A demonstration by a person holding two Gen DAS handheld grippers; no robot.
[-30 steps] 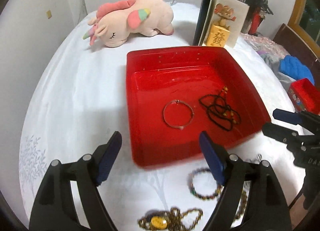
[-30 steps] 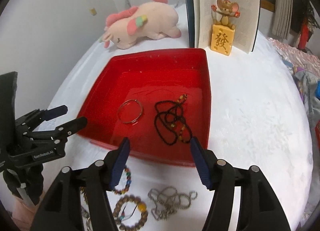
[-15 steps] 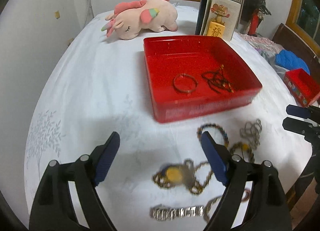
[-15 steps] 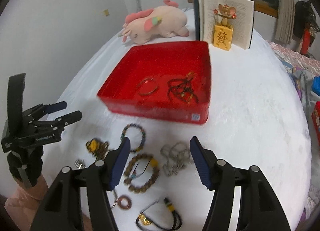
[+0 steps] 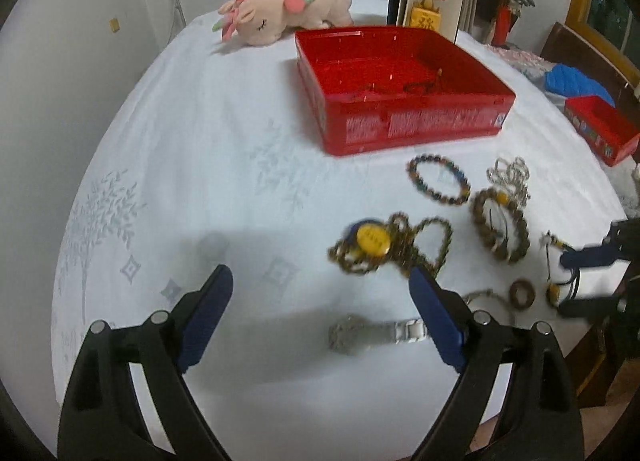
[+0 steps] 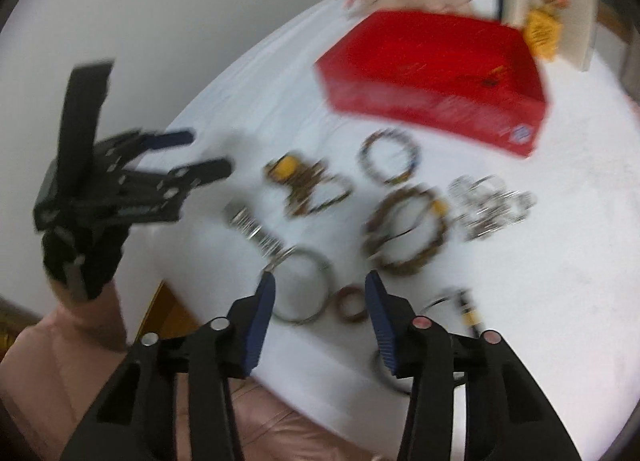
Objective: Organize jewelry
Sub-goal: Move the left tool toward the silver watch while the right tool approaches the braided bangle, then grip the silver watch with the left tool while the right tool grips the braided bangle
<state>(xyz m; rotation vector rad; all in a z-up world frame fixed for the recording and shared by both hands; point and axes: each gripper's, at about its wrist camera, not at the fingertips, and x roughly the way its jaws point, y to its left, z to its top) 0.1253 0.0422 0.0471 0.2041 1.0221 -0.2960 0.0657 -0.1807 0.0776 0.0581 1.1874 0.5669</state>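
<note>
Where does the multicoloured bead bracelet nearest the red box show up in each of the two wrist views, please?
Left wrist view: the bead bracelet lies right of centre on the white cloth, just below the front wall of the red box.
Right wrist view: the bead bracelet sits a little above centre, blurred, below the box's near wall.
Shared landmark: the red box, directly behind the bracelet in both views.
</note>
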